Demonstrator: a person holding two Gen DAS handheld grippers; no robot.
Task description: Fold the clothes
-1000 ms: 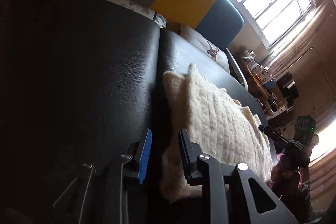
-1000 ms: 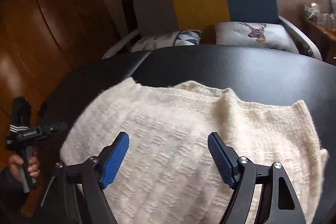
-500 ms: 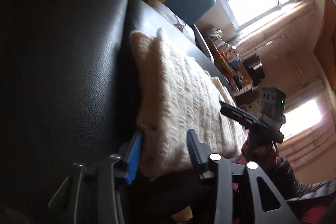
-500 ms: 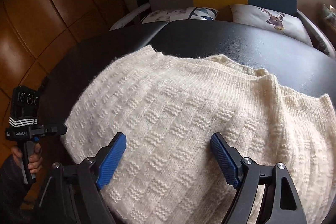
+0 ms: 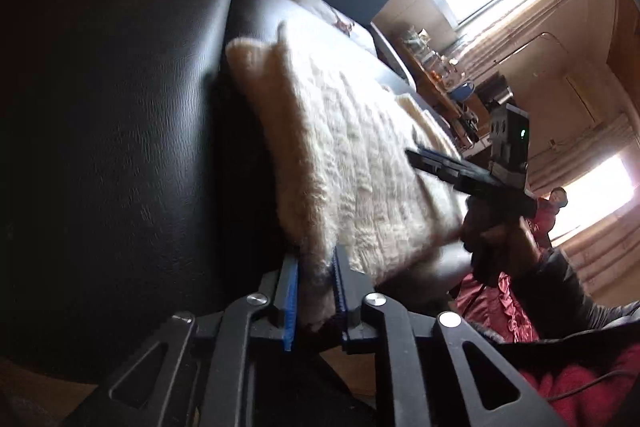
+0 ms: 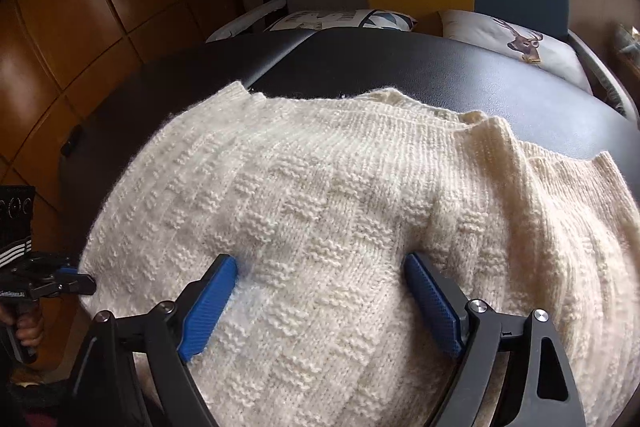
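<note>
Lying across the black tabletop, long axis along its near edge: cream sweater. Pinching its near-left corner, left claw; hovering spread over its middle, right claw.

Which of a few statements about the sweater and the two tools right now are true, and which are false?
1. The left tool is closed on the near corner of the cream sweater. True.
2. The right tool is clamped shut on the sweater. False: its blue pads stand wide apart, pressed onto the knit.
3. The sweater lies on a black padded surface. True.
4. The sweater is dark red. False: it is cream white with a block-knit texture.
5. A deer-print cushion sits on the chair behind the surface. True.
</note>
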